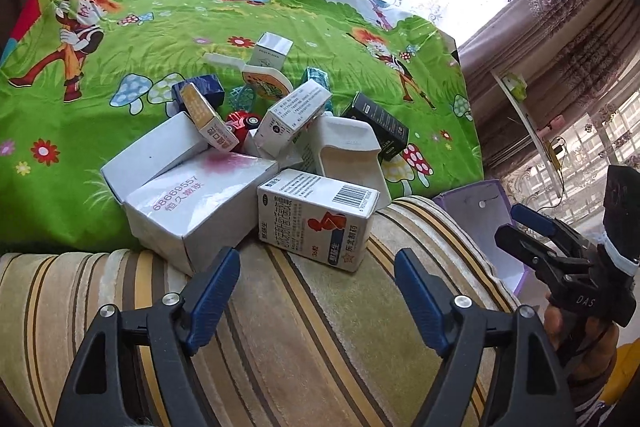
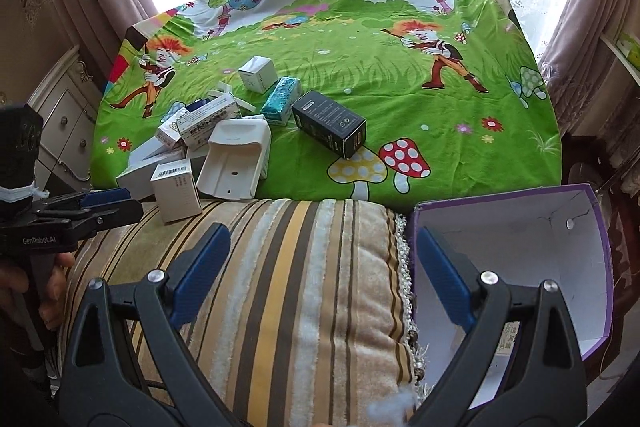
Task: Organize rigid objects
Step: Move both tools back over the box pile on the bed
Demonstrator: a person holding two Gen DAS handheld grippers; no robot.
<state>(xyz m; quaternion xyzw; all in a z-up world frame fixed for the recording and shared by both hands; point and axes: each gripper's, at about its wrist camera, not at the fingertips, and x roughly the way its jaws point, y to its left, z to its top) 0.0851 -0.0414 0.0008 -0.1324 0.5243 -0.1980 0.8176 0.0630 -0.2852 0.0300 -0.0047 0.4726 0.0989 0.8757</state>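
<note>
surface: green cartoon sheet (image 2: 400, 95) | on it: heap of small boxes (image 2: 212, 143), black box (image 2: 328, 123)

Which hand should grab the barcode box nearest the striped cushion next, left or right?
Left. The open left gripper points straight at the barcode box, just ahead of its fingertips. The right gripper, also open and empty, sits beside the purple box, farther off.

Two blue-padded grippers, the left (image 1: 316, 283) and the right (image 2: 324, 267), stand over one striped cushion (image 2: 280, 267). One purple-edged storage box (image 2: 540, 247) sits beside it. On one cartoon-print green sheet (image 2: 400, 99) lies one heap of roughly a dozen small cartons, an exact count hidden by overlap. Among them: one black carton (image 2: 328, 125), one teal carton (image 2: 282, 99), one barcoded medicine carton (image 1: 316, 219), one red toy car (image 1: 242, 127), one white plastic housing (image 2: 236, 155).
</note>
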